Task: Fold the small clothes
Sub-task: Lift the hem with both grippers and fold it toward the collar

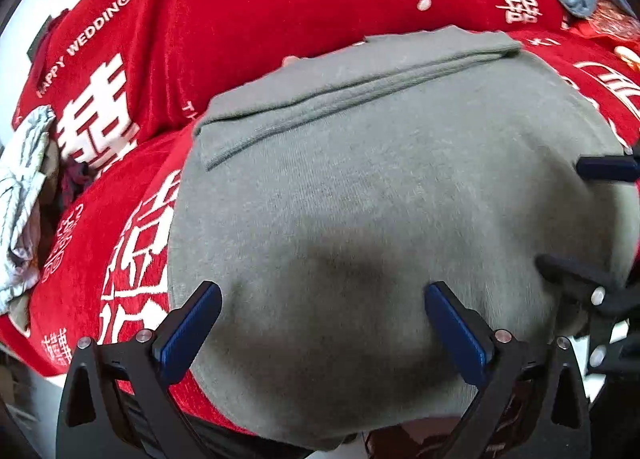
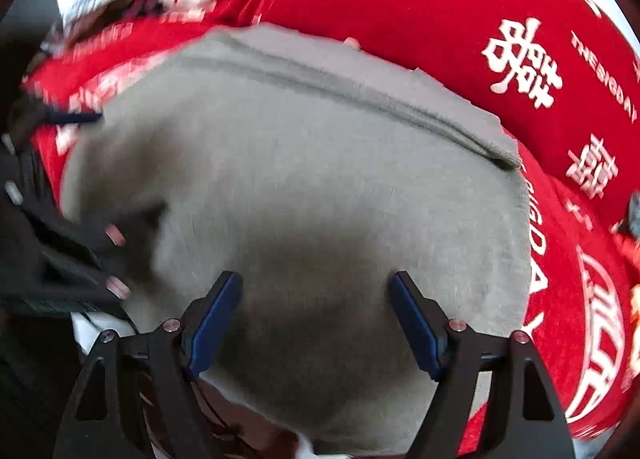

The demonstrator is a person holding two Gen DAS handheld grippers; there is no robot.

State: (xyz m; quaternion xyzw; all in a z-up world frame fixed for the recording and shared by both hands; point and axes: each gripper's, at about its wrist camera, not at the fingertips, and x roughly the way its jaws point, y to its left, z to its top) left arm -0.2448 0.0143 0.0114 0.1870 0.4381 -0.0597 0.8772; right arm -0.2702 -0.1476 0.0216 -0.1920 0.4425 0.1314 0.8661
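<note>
Red cloth (image 1: 248,19) printed with white wedding characters covers the worktop; a grey garment (image 1: 380,187) lies spread flat on it, one band already folded over along its far edge.

Both tools hang just above the garment's near half, angled steeply down: the left tool (image 1: 322,329) and the right tool (image 2: 316,321) each have blue pads (image 2: 218,317) set wide apart, nothing between them. Seemingly a fold is being lined up; next, each tool likely needs to reach a near edge and pinch it. Other crumpled clothes (image 1: 22,195) sit at the side.
</note>
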